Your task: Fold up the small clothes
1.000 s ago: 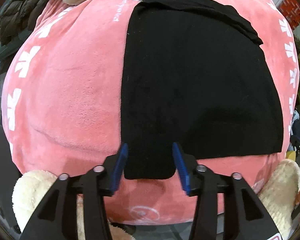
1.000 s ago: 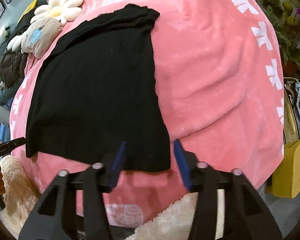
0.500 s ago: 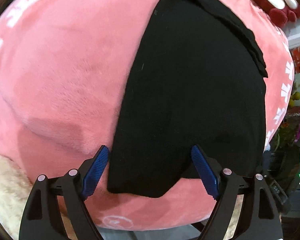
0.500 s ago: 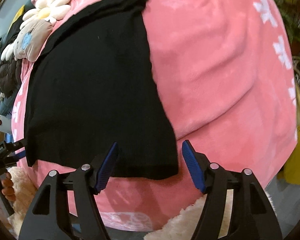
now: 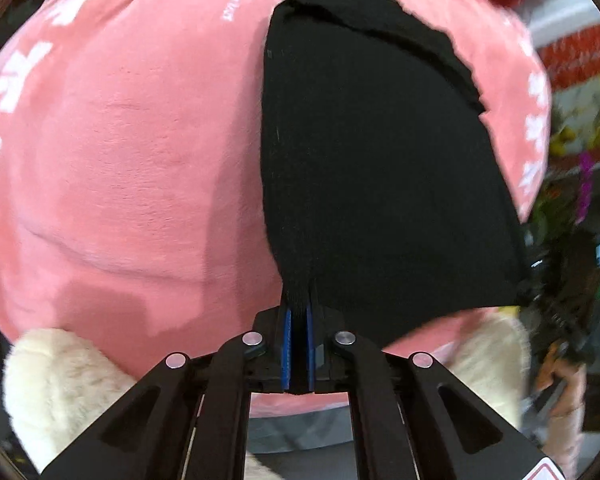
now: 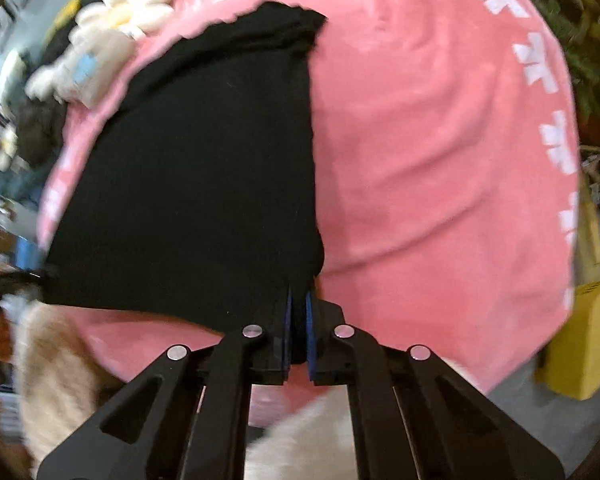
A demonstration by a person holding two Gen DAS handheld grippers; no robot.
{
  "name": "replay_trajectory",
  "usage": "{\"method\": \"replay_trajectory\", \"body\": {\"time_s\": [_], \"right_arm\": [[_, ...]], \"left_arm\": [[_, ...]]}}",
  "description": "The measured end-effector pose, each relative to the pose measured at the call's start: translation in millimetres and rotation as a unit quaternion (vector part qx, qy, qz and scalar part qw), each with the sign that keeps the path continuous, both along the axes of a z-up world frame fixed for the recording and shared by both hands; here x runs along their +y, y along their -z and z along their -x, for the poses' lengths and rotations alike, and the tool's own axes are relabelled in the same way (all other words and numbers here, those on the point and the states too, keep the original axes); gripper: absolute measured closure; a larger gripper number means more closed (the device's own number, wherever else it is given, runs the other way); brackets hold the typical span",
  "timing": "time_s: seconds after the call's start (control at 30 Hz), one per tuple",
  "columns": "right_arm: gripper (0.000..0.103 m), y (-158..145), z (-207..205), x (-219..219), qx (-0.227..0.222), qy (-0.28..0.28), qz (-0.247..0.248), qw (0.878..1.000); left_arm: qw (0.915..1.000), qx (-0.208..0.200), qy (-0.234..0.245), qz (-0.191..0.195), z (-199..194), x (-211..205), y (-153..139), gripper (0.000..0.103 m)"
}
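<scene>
A black garment [image 5: 380, 168] lies flat on a big pink plush cushion [image 5: 120, 152], its far end folded over into a thick band. My left gripper [image 5: 299, 312] is shut on the garment's near left corner, the cloth pinched between the blue pads. In the right wrist view the same black garment [image 6: 204, 184] spreads to the left over the pink cushion [image 6: 440, 140]. My right gripper [image 6: 298, 304] is shut on its near right corner, with the fabric bunched between the pads.
A cream fluffy cushion [image 5: 56, 384] sits under the pink one at the near edge. A flower-shaped plush toy [image 6: 112, 36] lies at the far left in the right wrist view. A yellow box [image 6: 580, 344] stands on the right. A hand with the other gripper [image 5: 560, 364] shows at the right edge.
Both grippers stood open around the garment's near corners half a second ago; now both have shut on the cloth. The corners are gathered into the pads.
</scene>
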State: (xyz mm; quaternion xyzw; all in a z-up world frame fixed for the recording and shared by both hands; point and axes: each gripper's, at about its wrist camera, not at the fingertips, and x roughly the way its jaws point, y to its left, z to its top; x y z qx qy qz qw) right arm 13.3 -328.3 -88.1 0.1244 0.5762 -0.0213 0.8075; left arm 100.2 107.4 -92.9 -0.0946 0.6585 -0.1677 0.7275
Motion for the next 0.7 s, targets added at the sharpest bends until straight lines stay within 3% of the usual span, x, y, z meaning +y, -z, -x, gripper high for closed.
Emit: {"method": "replay_trajectory", "body": {"time_s": [0.13,0.2,0.47,0.7], "right_arm": [[0.099,22.6,-9.0,17.3,0.017,0.000,0.009,1.000],[0.099,27.2,-10.0,22.8,0.020,-0.001,0.012,1.000],[0.099,43.4,-7.9,11.0,0.020,0.018,-0.009,1.000],[0.096,48.4,-9.3,11.4,0.025,0.017,-0.016,0.999]], "left_arm": [[0.9975,-0.005,0.026,-0.065,-1.3,-24.0,18.0,0.100],[0.9967,-0.006,0.026,-0.077,0.7,-30.3,20.7,0.100],[0.9945,-0.012,0.029,-0.100,13.9,-15.3,20.6,0.099],[0.9942,-0.004,0.027,-0.104,6.0,-29.1,28.9,0.099]]}}
